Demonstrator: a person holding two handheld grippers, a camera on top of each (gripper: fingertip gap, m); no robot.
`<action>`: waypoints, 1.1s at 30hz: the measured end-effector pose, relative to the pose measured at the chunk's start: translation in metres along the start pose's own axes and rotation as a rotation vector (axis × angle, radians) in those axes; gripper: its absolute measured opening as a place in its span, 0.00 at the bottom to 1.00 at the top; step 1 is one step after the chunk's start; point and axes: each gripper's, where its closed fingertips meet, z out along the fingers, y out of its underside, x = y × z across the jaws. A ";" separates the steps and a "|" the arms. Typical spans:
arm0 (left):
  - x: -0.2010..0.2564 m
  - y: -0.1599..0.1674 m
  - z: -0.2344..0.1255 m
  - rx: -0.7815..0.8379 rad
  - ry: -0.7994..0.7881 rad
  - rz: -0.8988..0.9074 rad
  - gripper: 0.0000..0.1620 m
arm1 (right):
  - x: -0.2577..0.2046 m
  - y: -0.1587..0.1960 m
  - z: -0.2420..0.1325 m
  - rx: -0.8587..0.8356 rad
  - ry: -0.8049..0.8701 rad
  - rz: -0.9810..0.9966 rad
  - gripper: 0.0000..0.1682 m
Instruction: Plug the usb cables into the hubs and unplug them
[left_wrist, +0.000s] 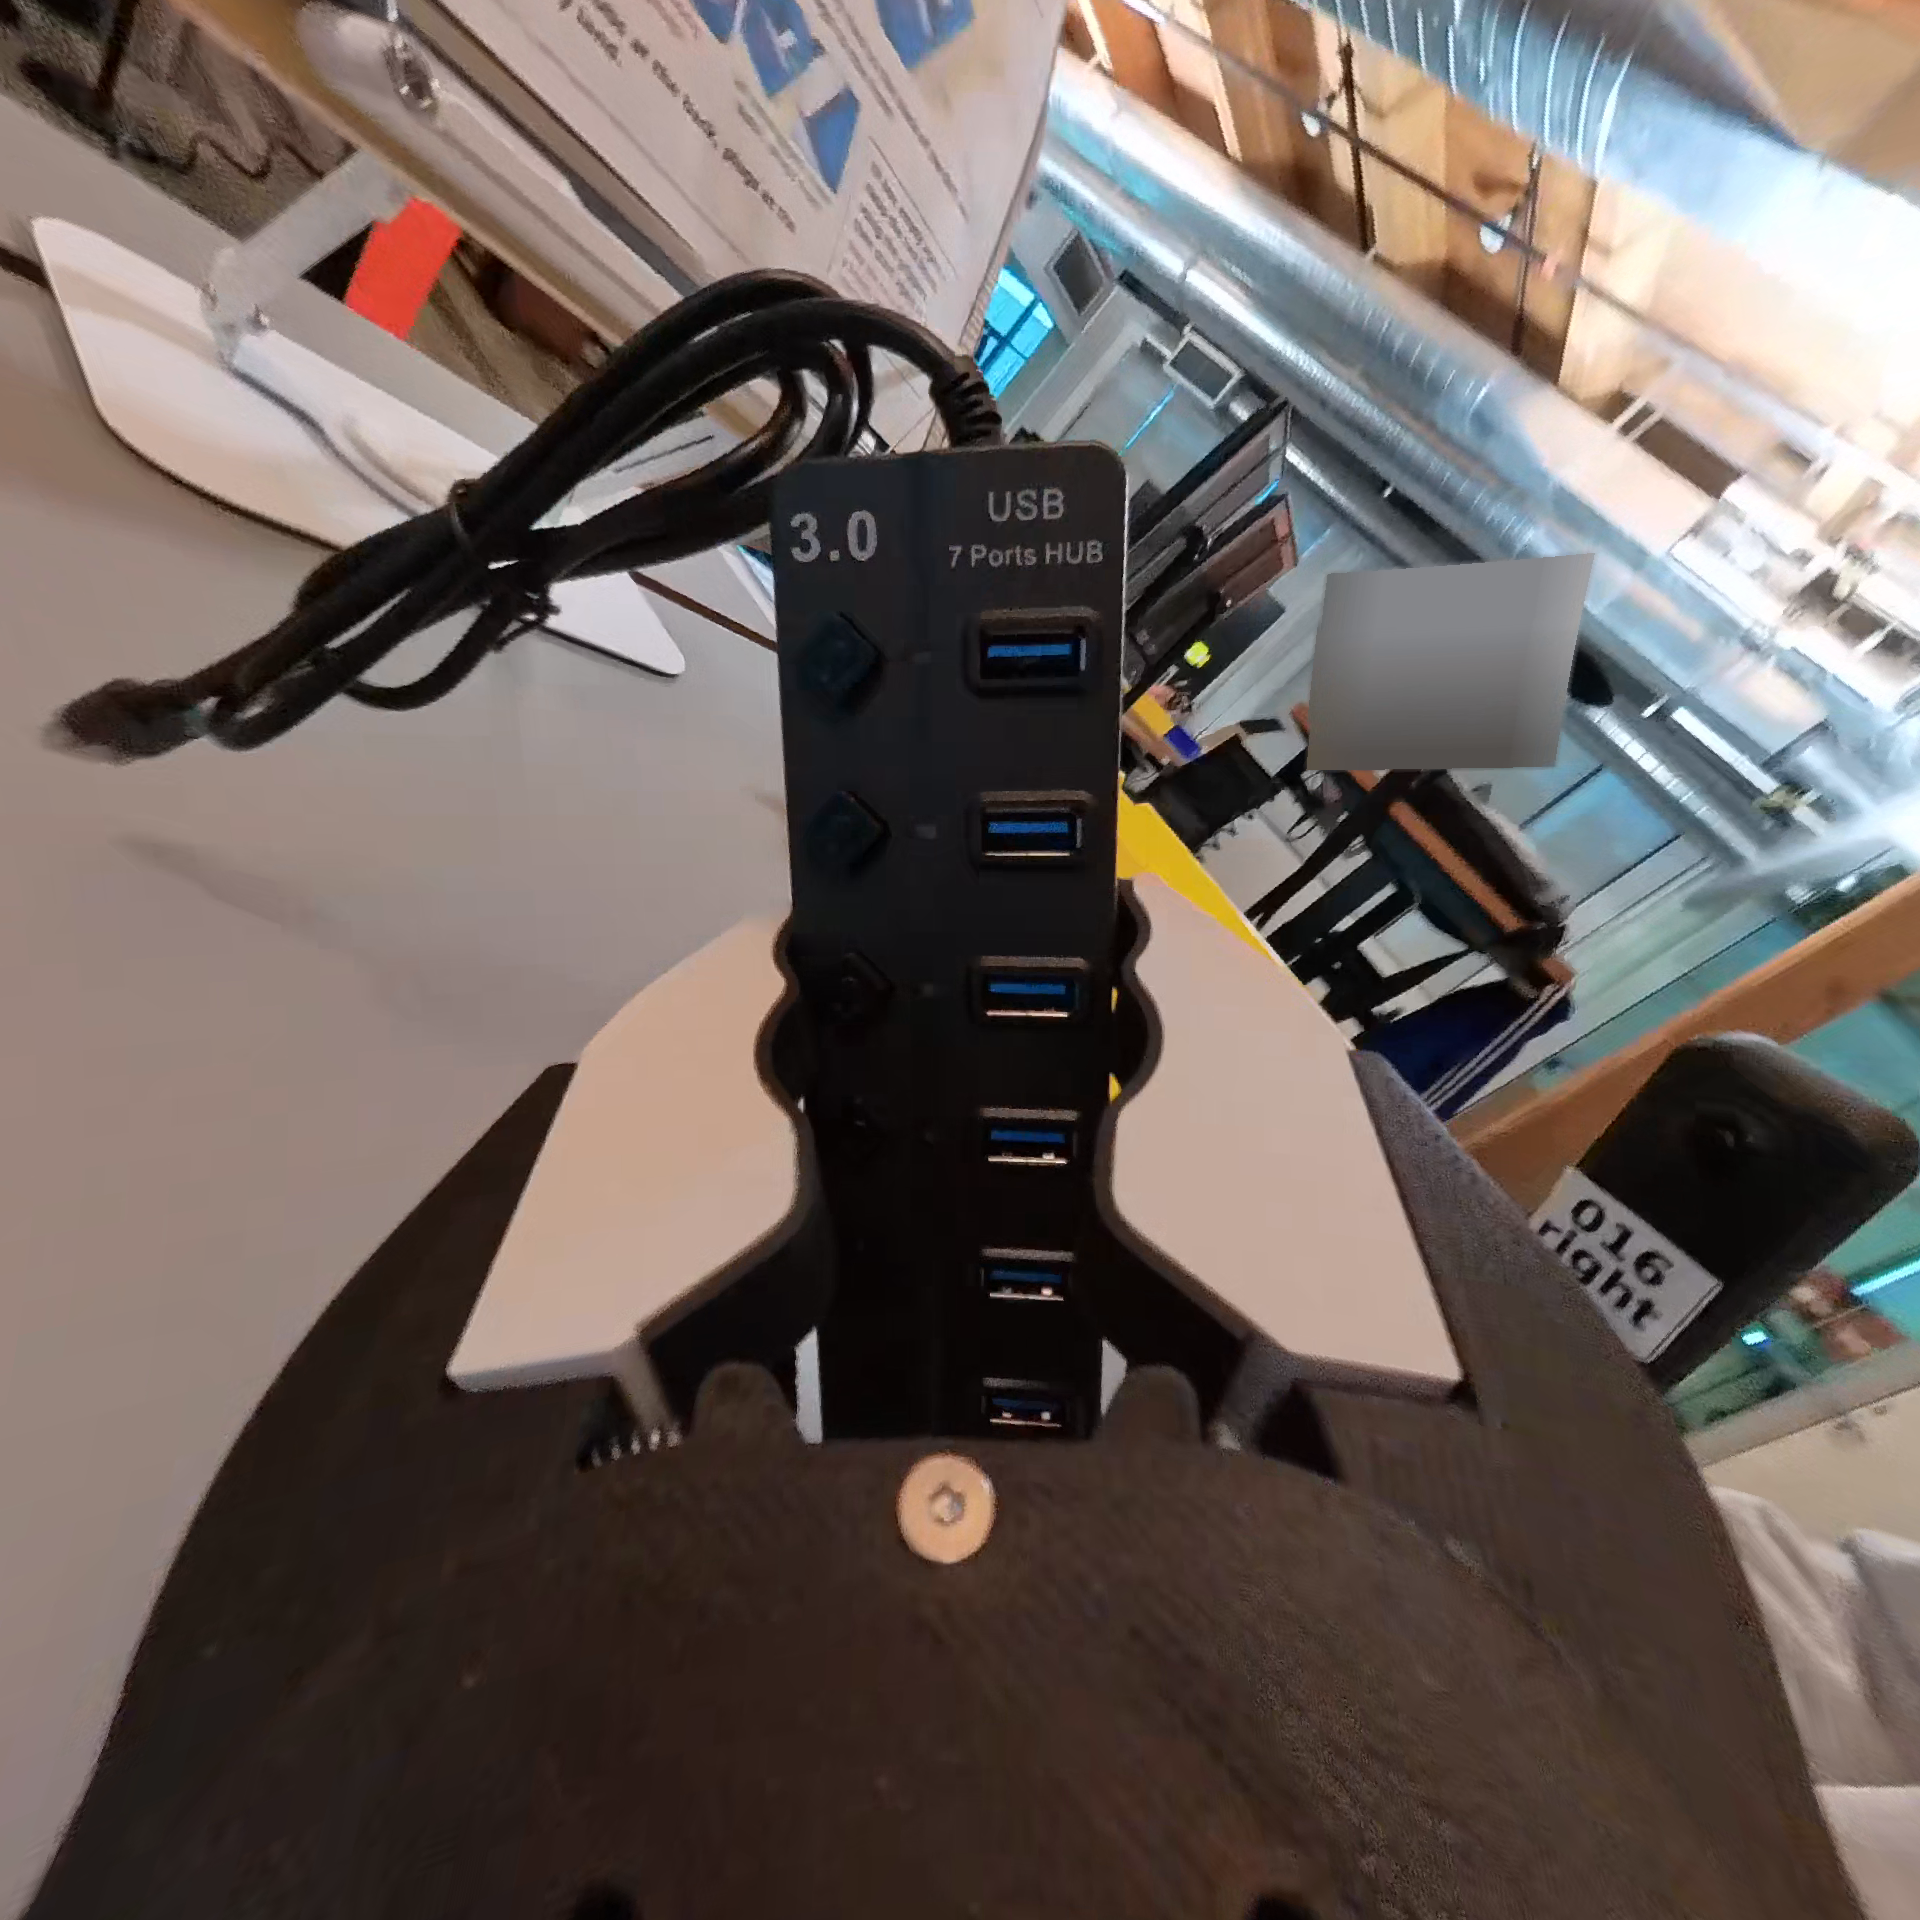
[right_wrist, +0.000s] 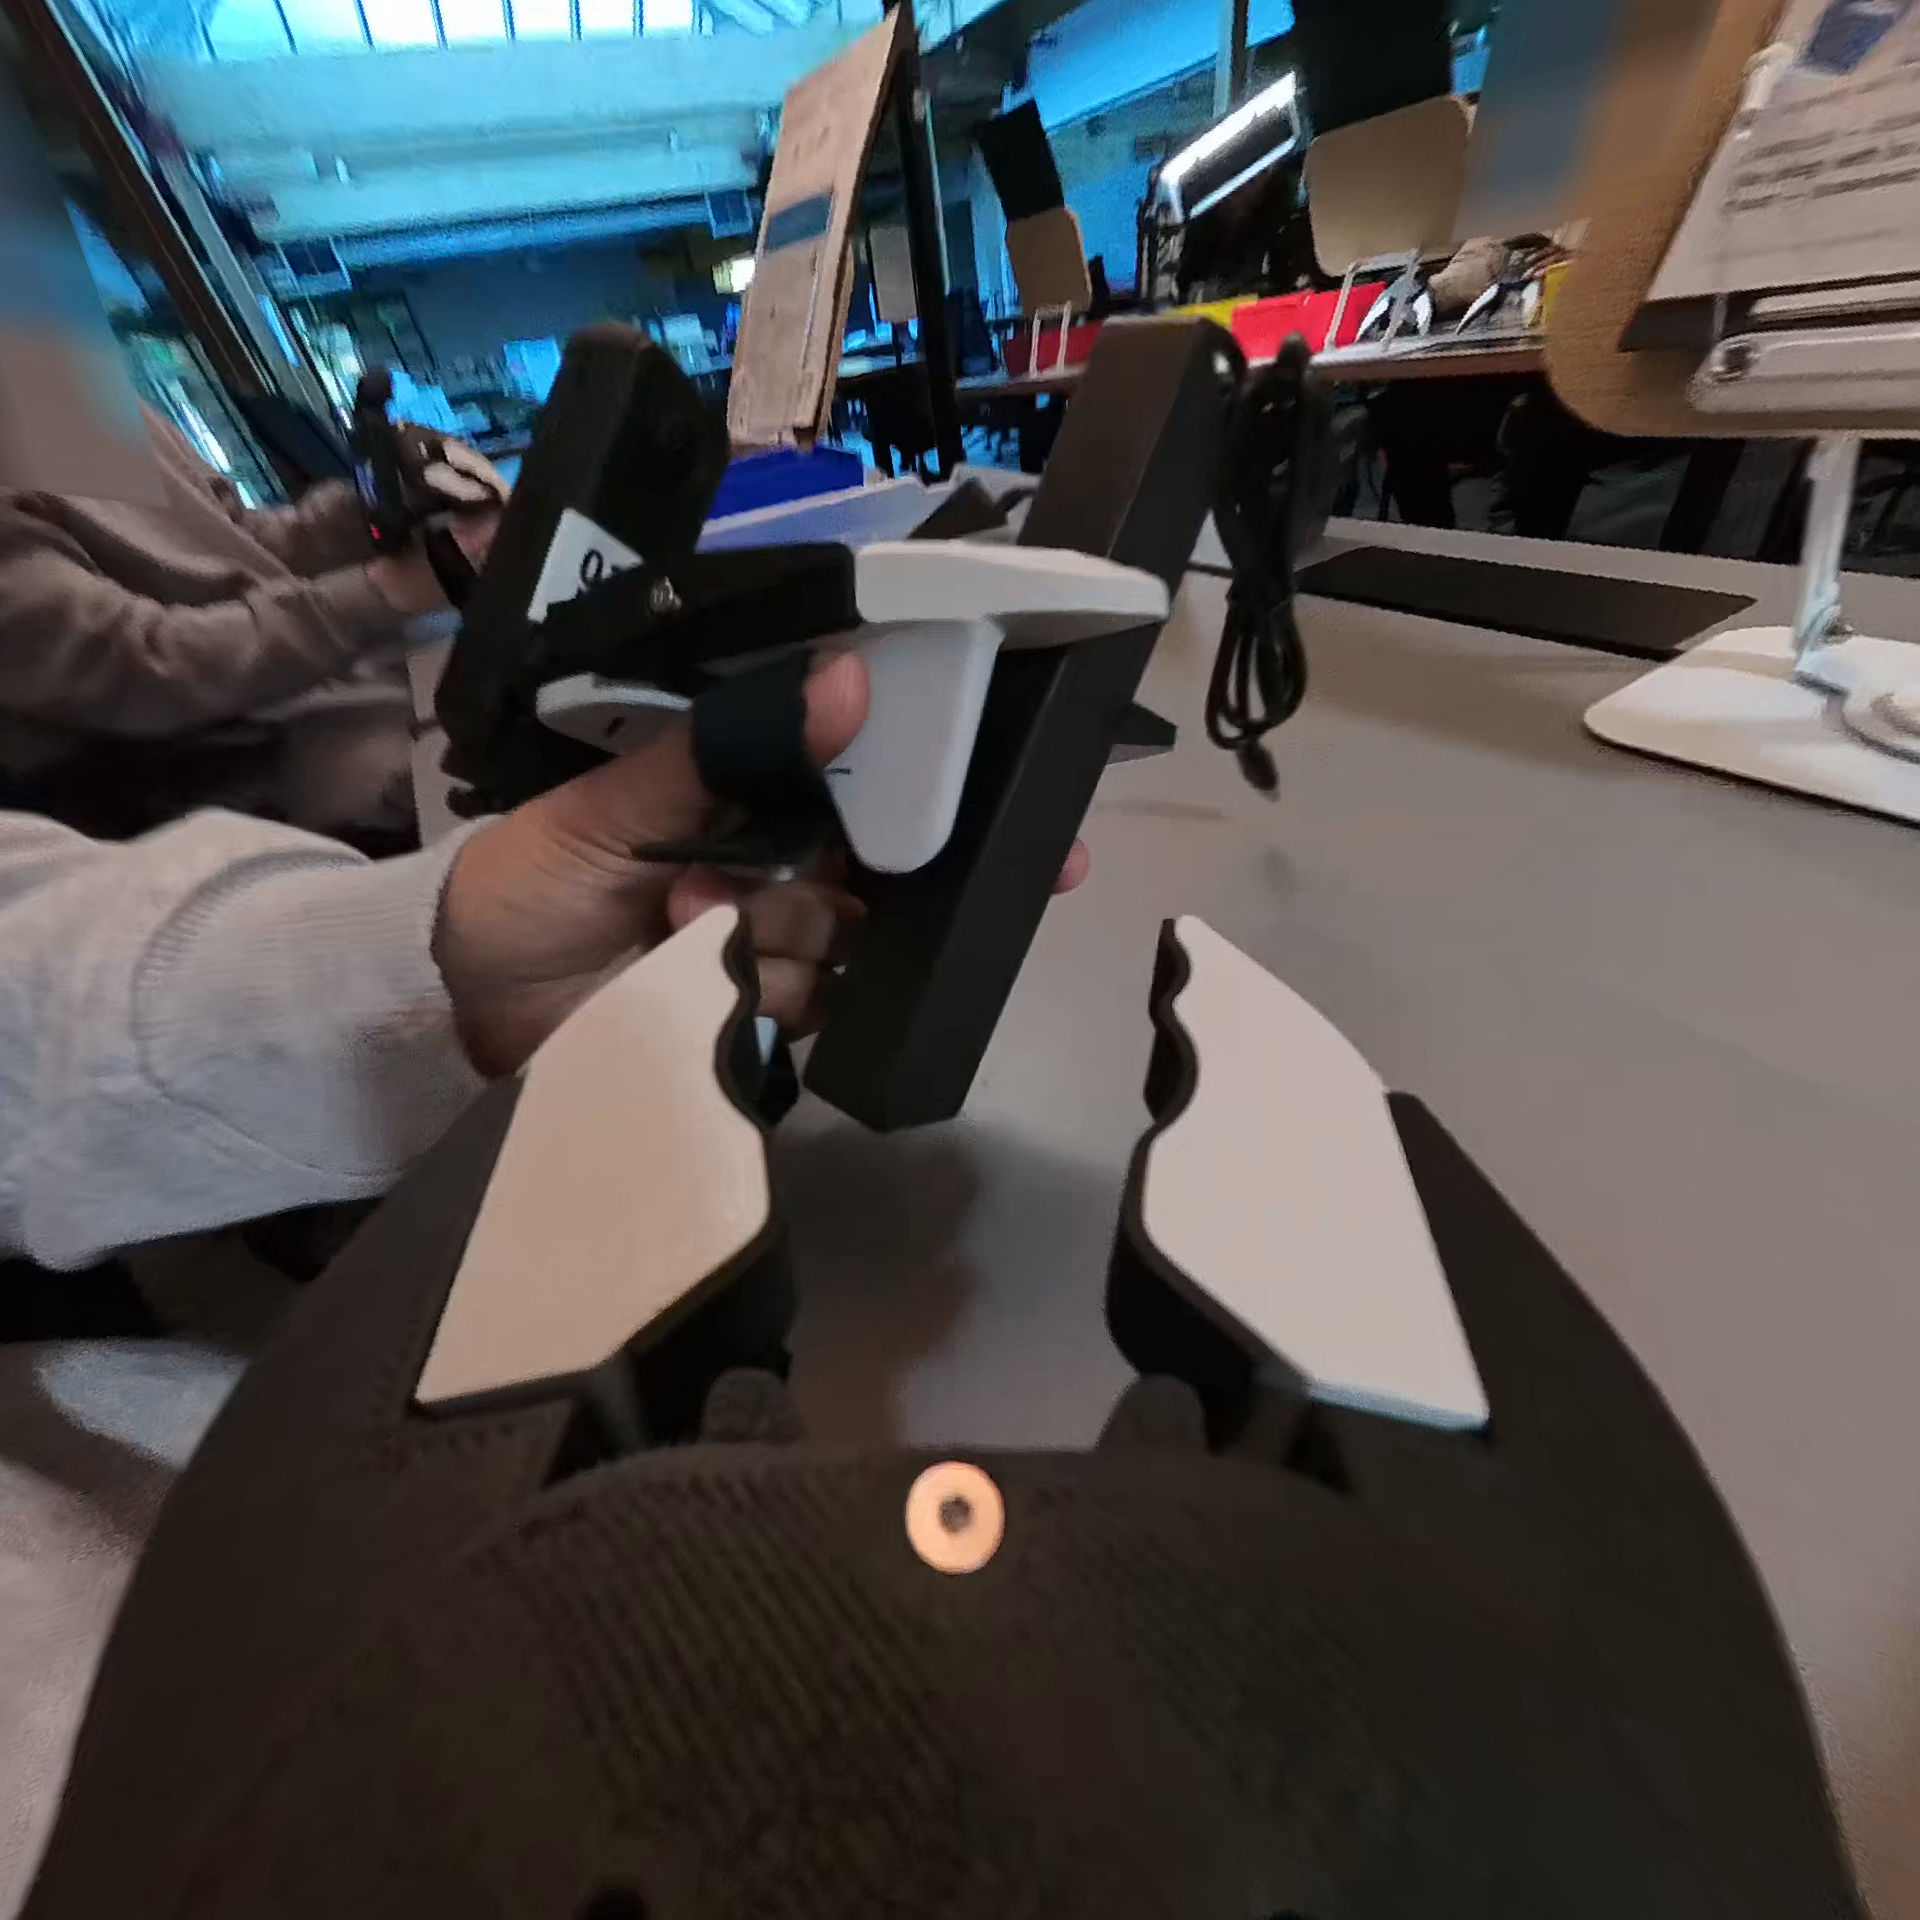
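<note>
The black hub (left_wrist: 951, 935) is clamped lengthwise in the left gripper (left_wrist: 951, 997), ports facing the camera, its bundled cable (left_wrist: 499, 540) dangling over the counter (left_wrist: 364, 935) beyond, while the right gripper (right_wrist: 951, 997) is held wide open and empty.

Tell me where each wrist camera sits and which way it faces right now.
Left wrist view: behind the left gripper, looking along the USB hub it clamps, cable beyond.
Right wrist view: behind the open right gripper, facing the person's hand over the table.
Shared: the hub, cable and left gripper.
</note>
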 end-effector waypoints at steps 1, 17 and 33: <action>-0.001 0.001 -0.002 0.005 0.010 -0.040 0.37 | -0.001 0.005 0.006 -0.031 0.007 -0.036 0.43; 0.017 0.036 0.003 -0.075 0.203 -0.129 0.36 | 0.014 0.029 -0.011 -0.210 -0.078 0.154 0.15; 0.012 0.029 -0.002 -0.039 0.303 -0.272 0.22 | 0.026 0.012 -0.021 -0.048 -0.323 0.743 0.13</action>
